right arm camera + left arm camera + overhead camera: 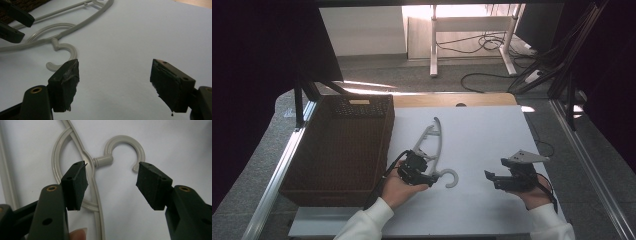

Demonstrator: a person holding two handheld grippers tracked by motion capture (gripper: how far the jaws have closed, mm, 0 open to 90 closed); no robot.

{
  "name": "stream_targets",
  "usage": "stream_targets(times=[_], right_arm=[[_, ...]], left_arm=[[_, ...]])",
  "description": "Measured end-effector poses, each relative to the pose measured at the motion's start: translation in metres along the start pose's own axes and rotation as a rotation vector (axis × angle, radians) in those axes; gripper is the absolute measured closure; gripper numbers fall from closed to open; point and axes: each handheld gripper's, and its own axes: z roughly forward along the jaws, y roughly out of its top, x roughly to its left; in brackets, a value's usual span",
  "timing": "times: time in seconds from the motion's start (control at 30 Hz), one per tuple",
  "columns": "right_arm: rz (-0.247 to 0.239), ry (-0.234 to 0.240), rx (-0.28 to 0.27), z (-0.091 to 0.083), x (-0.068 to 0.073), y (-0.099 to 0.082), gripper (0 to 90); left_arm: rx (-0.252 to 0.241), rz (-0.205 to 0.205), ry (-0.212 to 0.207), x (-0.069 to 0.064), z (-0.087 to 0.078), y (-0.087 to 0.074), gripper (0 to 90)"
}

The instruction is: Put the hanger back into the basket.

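Observation:
A grey plastic hanger (436, 142) lies flat on the white table sheet (484, 130), its hook (451, 178) pointing toward the person. My left gripper (430, 178) hovers low over the hanger's neck, held in a hand with a white sleeve. In the left gripper view my left gripper (111, 185) stands open. One pad is over the hanger's shoulder bar and the other beside the hook's tip (136, 167), with nothing pressed. My right gripper (490, 179) rests apart on the right. In its own view my right gripper (115, 82) is open and empty, the hook (71, 52) lying beyond its left pad.
A dark woven basket (388, 131) stands on the left of the table, close to the hanger's far end. The table's metal side rails (277, 175) run along both edges. Bare sheet lies between and beyond the two grippers.

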Motion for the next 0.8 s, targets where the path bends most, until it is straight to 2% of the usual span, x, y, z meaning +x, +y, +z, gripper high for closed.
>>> stream_targets(times=[0.2, 0.3, 0.57, 0.8], right_arm=[[0.001, -0.003, -0.001, -0.001, -0.001, 0.000, 24.1], [0.000, -0.003, 0.000, -0.001, -0.001, -0.001, 24.1], [0.003, -0.006, 0.001, -0.001, -0.002, -0.001, 24.1], [0.001, -0.007, 0.003, -0.001, -0.002, -0.001, 24.1]], left_arm=[[0.016, 0.014, 0.006, -0.004, 0.009, 0.003, 41.4], [0.038, 0.005, 0.038, -0.001, 0.016, 0.004, 42.0], [0.061, -0.016, 0.049, 0.005, 0.023, 0.004, 46.2], [0.082, -0.019, 0.051, 0.006, 0.028, 0.003, 49.9]])
